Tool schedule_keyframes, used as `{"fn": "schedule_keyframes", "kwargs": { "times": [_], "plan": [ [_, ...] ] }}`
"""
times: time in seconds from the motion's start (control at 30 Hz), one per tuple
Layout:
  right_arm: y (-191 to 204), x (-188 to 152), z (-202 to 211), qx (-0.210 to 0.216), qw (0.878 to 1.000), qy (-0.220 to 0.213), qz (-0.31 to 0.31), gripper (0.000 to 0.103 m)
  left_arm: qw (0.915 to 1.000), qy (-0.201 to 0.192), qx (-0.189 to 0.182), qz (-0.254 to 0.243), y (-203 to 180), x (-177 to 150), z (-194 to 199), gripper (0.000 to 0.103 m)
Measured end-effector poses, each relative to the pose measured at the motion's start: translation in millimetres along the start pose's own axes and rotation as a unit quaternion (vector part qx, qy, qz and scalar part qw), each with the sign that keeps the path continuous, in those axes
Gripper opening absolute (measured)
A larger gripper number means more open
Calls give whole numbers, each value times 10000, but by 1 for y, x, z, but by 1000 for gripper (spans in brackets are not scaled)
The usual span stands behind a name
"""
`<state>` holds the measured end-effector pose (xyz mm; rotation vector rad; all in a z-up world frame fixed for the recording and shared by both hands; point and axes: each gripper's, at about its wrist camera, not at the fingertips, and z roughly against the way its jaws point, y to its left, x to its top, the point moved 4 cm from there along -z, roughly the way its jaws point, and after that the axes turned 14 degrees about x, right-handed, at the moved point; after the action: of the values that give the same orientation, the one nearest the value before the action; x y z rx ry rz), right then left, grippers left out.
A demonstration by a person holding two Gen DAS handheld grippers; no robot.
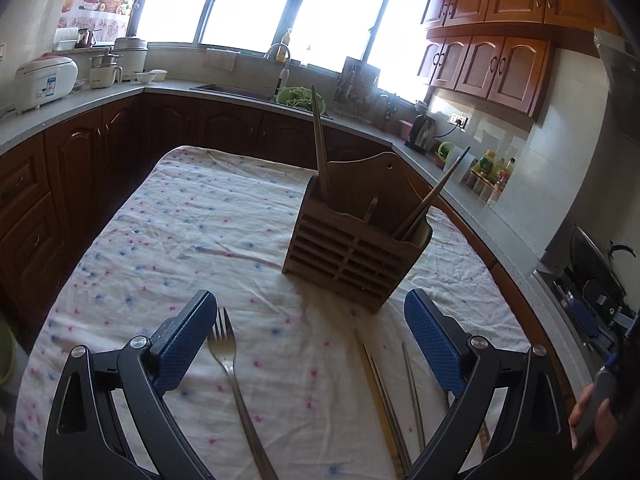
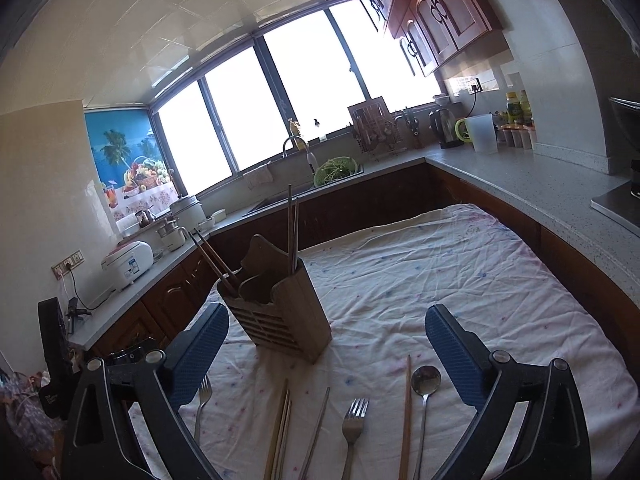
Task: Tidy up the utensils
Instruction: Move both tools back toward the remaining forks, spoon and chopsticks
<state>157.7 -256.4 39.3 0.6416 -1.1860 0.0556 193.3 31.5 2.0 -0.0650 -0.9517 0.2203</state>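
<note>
1. Nearest the left camera lies a fork (image 1: 228,364) on the cloth (image 1: 180,240), just beside the left tool (image 1: 312,344)'s left finger. Metal chopsticks (image 1: 412,392) and a yellowish pair (image 1: 376,392) lie further right, between the fingers. That tool stands wide apart and holds nothing.

2. The right tool (image 2: 326,354) is likewise spread wide and empty. In front of it lie a second fork (image 2: 354,424), a spoon (image 2: 425,384), a wooden chopstick (image 2: 407,412), a pale pair (image 2: 282,424) and a metal stick (image 2: 318,428).

3. The holder (image 1: 352,248) stands upright mid-worktop, beyond both tools, with chopsticks already leaning in its compartments. The loose pieces are well apart from it.

4. The step in hand looks like picking the next utensil. For the left tool the fork is the natural choice: shift sideways so the handle sits midway between the fingers, not against one.

5. Come down low and level with the cloth, and close across the handle's narrow part. The thin metal may slip, and the wrinkled cloth can get pinched.

6. Take one item at a time. The chopsticks lie close together, so a wide closing could drag neighbours.

7. When carrying, tilt the piece upright before lowering it into a free compartment, clear of the leaning sticks.
</note>
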Motion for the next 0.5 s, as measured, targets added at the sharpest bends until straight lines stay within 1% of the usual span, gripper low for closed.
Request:
{"fn": "schedule_keyframes", "kwargs": {
  "times": [0.23,0.5],
  "plan": [
    [-8,-28,26,-149,9998,139,-52,100,9998,189,-19,-29,-2,-25,8,97],
    [-22,-54,35,-325,9984,417,-210,100,9988,451,19,-177,-6,-43,5,97]
  ]
}}
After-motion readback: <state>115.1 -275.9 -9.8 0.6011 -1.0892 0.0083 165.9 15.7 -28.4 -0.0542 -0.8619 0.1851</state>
